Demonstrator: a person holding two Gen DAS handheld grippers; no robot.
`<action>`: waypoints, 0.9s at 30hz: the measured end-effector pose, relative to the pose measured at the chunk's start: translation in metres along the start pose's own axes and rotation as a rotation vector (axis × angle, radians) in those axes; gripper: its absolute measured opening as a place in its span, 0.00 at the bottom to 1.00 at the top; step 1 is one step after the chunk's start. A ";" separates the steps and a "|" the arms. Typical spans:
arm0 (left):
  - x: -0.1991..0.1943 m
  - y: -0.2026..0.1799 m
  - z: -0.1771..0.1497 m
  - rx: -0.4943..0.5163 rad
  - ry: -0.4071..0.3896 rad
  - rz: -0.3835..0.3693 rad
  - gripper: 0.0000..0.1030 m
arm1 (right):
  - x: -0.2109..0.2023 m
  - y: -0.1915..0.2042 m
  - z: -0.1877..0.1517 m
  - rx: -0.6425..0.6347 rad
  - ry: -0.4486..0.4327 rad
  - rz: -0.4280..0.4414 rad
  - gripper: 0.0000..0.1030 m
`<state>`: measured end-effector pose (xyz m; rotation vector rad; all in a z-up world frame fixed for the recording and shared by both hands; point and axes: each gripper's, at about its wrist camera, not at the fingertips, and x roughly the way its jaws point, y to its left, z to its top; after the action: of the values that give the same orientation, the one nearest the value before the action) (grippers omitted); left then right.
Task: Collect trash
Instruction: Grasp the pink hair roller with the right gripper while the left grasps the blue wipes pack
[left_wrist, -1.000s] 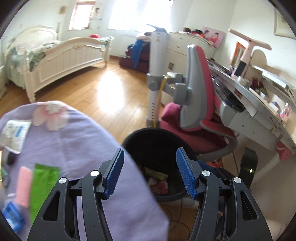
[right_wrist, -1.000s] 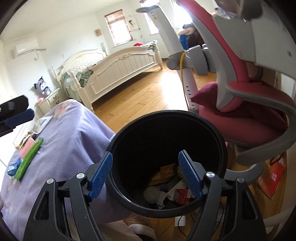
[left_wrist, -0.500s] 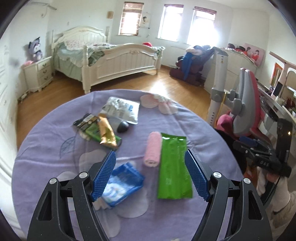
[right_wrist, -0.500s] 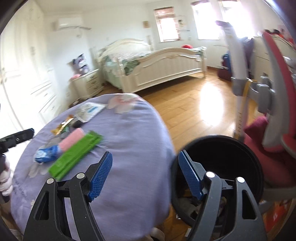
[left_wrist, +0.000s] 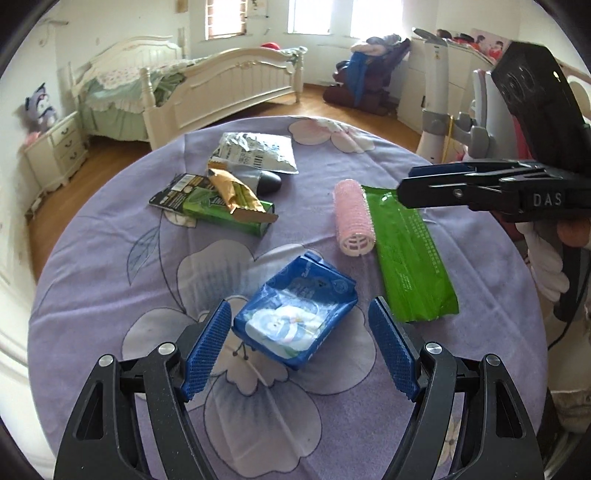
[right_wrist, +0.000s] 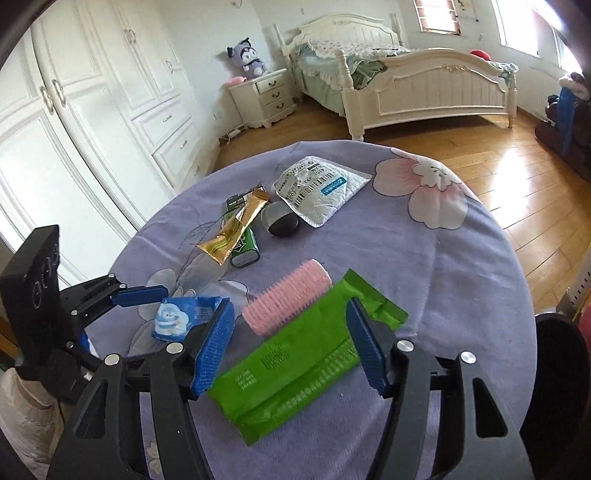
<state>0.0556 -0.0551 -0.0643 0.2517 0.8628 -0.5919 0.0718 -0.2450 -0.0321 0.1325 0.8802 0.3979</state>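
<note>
On the purple flowered tablecloth (left_wrist: 110, 258) lies a crumpled blue wrapper (left_wrist: 295, 321), and my left gripper (left_wrist: 301, 350) stands open around it, pads clear of its sides. My right gripper (right_wrist: 291, 343) hangs over a long green packet (right_wrist: 295, 369). Its jaws are closing with the packet between them, and the pads are not pressing on it. A pink hair roller (right_wrist: 288, 299) lies against the packet's far side. Farther back lie a gold sachet (right_wrist: 236, 229) on a green box (right_wrist: 245, 251), a dark round object (right_wrist: 282, 223) and a white mailer bag (right_wrist: 317, 188).
The black bin (right_wrist: 561, 369) stands on the floor at the table's right edge. A white bed (right_wrist: 424, 81), a nightstand (right_wrist: 266, 96) and wardrobes (right_wrist: 92, 110) lie beyond the table. A desk chair (left_wrist: 484, 110) is at the right.
Both grippers swung away from the black bin to the table. The left came down around the blue wrapper. The right now sits over the green packet with narrower jaws.
</note>
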 end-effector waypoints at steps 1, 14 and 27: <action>0.002 -0.001 0.001 0.008 0.003 0.001 0.74 | 0.009 0.003 0.004 0.002 0.024 -0.003 0.61; 0.020 0.016 0.006 -0.068 0.048 -0.059 0.57 | 0.065 0.033 0.009 -0.084 0.124 -0.071 0.37; 0.005 0.020 0.002 -0.145 -0.010 -0.050 0.45 | -0.005 0.011 -0.015 -0.014 -0.073 0.015 0.31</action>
<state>0.0707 -0.0416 -0.0675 0.0958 0.9001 -0.5740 0.0541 -0.2374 -0.0353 0.1400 0.8045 0.4105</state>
